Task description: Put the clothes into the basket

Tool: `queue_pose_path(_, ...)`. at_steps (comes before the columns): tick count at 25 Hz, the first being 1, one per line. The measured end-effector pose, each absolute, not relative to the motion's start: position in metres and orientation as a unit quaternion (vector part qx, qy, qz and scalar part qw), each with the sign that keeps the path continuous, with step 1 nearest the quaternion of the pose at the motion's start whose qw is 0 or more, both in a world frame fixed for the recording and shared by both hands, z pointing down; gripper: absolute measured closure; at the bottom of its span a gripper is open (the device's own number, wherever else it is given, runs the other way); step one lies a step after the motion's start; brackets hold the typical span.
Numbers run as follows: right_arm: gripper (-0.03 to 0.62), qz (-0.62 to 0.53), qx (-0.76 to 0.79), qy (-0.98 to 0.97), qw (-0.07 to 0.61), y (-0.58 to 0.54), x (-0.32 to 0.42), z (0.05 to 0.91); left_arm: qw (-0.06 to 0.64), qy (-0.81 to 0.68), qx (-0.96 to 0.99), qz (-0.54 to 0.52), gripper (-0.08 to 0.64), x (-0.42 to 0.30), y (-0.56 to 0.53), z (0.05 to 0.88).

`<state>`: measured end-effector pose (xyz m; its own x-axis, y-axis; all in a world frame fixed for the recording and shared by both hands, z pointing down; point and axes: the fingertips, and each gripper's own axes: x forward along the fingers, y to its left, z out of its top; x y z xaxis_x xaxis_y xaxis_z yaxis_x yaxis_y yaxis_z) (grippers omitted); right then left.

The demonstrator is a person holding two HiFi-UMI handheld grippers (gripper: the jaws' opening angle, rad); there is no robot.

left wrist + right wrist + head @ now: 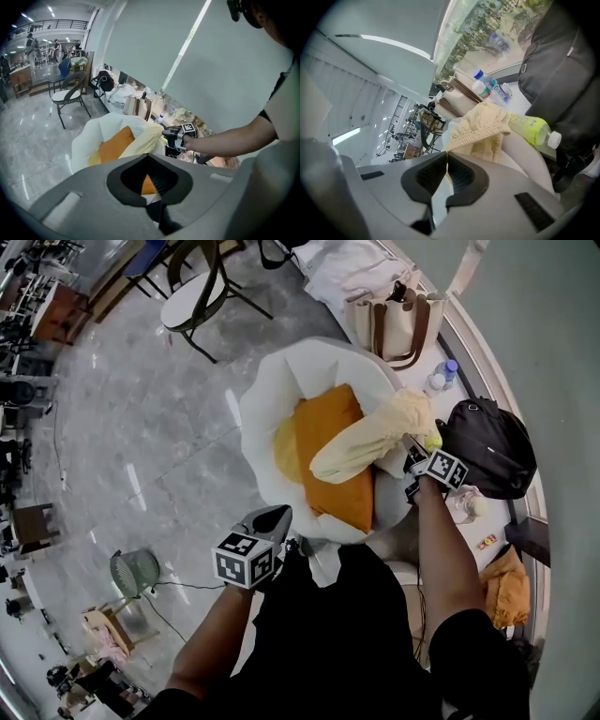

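now right claw pinches one yellow garment over one basket; left claw pressed together.

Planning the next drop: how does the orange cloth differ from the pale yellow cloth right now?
The orange cloth lies inside the basket; the pale yellow cloth drapes over it toward the rim. Orange lies free; the right gripper pinches the yellow one's end. Both are soft fabric.

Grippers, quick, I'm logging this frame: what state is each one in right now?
Left gripper: closed, nothing between its jaws.
Right gripper: closed on the pale yellow garment.
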<state>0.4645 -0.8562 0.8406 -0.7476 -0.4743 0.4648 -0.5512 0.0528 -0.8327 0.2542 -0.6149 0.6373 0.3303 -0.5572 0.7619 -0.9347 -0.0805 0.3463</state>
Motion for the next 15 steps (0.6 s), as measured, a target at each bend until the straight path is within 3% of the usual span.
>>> queue_pose_path(15, 0.571, 0.519, 0.314, -0.793, -0.055, -0.819, 0.404, 0.66, 0.358, -0.528, 0.746, 0.191, 0.56, 0.209, -0.618, 0.576)
